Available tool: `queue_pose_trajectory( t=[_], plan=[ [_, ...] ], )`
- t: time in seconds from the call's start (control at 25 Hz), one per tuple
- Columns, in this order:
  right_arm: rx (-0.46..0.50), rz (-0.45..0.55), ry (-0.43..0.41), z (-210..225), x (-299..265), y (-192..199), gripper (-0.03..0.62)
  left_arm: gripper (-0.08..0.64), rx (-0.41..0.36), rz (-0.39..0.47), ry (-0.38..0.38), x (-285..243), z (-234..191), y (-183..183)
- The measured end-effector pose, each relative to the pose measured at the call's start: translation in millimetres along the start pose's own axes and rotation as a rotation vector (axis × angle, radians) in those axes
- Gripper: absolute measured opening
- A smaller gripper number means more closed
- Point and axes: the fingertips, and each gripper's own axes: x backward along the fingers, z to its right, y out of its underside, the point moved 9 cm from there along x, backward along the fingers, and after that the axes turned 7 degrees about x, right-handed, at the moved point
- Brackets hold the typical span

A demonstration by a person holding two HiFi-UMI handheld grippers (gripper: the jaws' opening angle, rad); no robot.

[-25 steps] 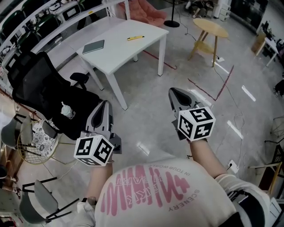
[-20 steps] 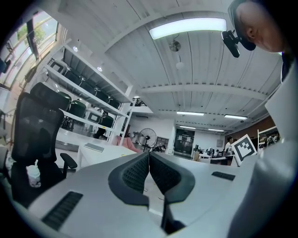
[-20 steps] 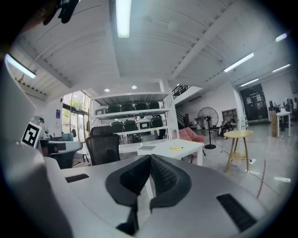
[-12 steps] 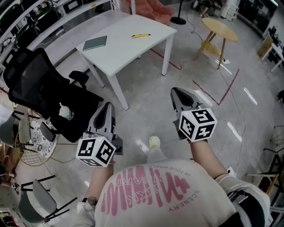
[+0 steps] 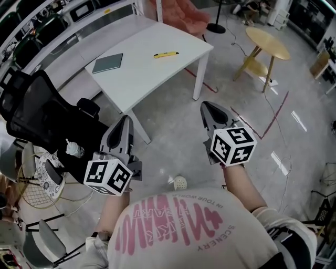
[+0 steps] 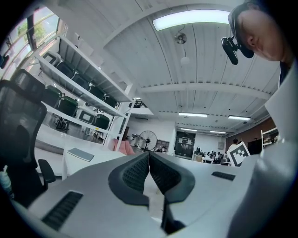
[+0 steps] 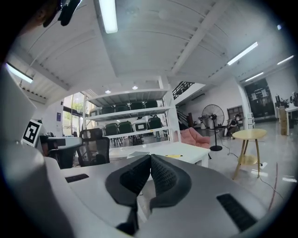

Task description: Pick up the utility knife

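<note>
Yellow utility knife closer now; left gripper & right gripper fingers pressed together.

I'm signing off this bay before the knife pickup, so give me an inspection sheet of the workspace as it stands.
Surface: white table, holding two things.
Job's things: yellow utility knife lying near the table's far edge, untouched.
Clutter: grey notebook on the table, apart from the knife.
Grippers: left gripper and right gripper are over the floor short of the table, jaws shut, nothing between them.
Cables: thin cable on the floor near the round wooden table.
Surroundings: black office chair left of the table; pink seat beyond it.
</note>
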Motion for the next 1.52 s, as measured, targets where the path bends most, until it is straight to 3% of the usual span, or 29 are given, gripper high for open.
queue_pose_trajectory(
  t=[0.24,0.52,0.72,1.12,1.52],
  plan=[
    [-0.041,0.058,-0.045,38.4,-43.1,-27.6,0.016,0.025,-0.016,0.032,0.010,-63.5,-10.0,-15.7],
    [-0.014,0.095,-0.056,77.0,-74.4,-50.4,0.015,0.025,-0.013,0.063,0.015,-124.2,-16.2,-20.3],
    [-0.013,0.081,-0.051,97.6,-94.6,-47.6,0.016,0.025,-0.004,0.073,0.009,-151.2,-24.7,-16.4],
    [-0.048,0.019,-0.060,113.2,-139.9,-26.2,0.016,0.025,0.014,0.009,-0.013,-183.7,-50.4,-3.8],
    [-0.076,0.007,-0.048,148.3,-215.0,-35.8,0.015,0.025,0.034,0.001,0.011,-267.2,-93.2,-7.4]
  ],
)
